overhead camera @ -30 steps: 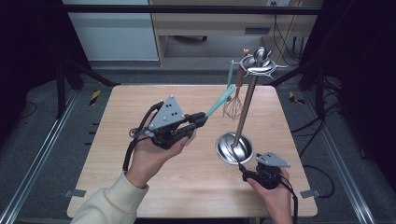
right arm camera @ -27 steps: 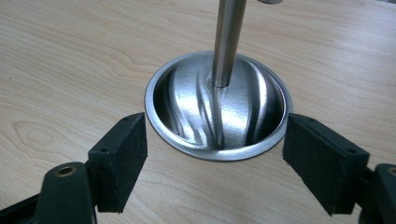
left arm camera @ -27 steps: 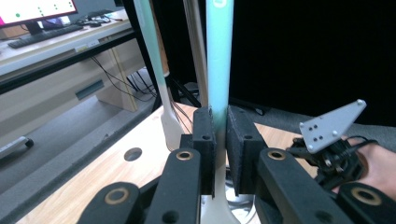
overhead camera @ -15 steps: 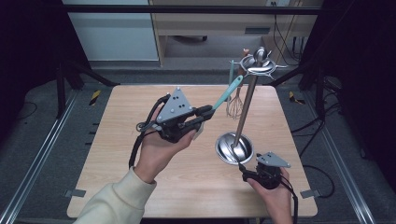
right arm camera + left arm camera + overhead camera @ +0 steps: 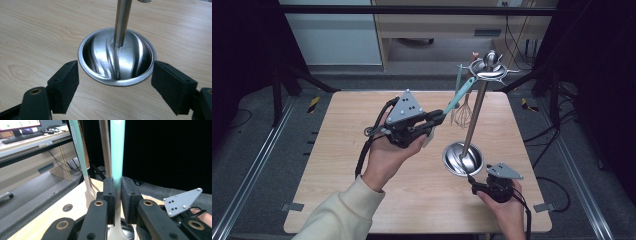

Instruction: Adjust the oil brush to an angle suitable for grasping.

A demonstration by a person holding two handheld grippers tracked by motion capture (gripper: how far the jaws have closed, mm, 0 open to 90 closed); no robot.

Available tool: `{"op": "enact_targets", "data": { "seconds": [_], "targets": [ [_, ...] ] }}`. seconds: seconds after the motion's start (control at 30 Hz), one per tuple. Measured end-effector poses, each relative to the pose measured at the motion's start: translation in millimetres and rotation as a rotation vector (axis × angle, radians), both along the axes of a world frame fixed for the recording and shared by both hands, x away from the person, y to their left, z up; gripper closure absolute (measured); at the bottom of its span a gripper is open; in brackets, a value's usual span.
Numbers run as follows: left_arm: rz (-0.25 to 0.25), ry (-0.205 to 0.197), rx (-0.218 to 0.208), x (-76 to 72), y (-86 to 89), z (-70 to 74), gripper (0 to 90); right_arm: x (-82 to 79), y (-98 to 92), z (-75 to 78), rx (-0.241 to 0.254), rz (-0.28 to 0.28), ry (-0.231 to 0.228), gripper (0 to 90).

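Now — status:
left gripper [image 5: 438,116]: clamping spatula [image 5: 458,96] handle — light, slick, stiff.
right gripper [image 5: 115,86]: gaping wide, straddling stand [image 5: 117,58] base — holding nothing.

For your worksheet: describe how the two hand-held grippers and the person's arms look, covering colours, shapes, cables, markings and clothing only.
Both the left gripper and the right gripper are black, each topped by a grey three-cornered plate with small dark dots. Their jaws end in blocky black pads on arms with brass-coloured pivots. A black cable trails from the left one. The left arm wears a cream sleeve.
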State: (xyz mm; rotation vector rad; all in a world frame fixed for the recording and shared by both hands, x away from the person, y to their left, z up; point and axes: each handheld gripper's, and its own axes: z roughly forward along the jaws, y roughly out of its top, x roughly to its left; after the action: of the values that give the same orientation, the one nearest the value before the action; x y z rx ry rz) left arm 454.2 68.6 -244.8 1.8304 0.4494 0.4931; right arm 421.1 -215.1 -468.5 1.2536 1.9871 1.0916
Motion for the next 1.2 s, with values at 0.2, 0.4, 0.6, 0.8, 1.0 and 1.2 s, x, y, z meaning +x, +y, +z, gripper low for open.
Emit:
{"op": "enact_targets", "data": {
  "seconds": [0.2, 0.4, 0.6, 0.8, 1.0, 1.2],
  "targets": [
    [0.003, 0.005, 0.008, 1.7, -2.3, -1.7, 82.5, 0.0, -0.4, 0.2, 0.001, 0.001, -0.001, 22.6],
    [0.001, 0.016, 0.006, 4.3, -4.4, -3.3, 82.4, 0.0, -0.7, 0.2, 0.001, 0.001, -0.002, 22.6],
    [0.000, 0.018, 0.022, 6.3, -7.0, -4.7, 82.4, -0.1, -0.7, 0.2, 0.003, 0.002, 0.000, 22.6],
    [0.002, 0.025, 0.034, 10.7, -12.1, -5.6, 82.4, 0.0, -0.8, 0.2, 0.002, 0.003, -0.001, 22.6],
    [-0.003, 0.036, 0.044, 14.8, -19.2, -10.1, 82.3, -0.3, -0.8, 0.5, 0.007, 0.002, 0.002, 22.6],
    [-0.010, 0.042, 0.045, 17.1, -21.0, -12.0, 82.3, -0.3, -1.4, 0.4, 0.007, 0.004, 0.002, 22.5]
  ]
}}
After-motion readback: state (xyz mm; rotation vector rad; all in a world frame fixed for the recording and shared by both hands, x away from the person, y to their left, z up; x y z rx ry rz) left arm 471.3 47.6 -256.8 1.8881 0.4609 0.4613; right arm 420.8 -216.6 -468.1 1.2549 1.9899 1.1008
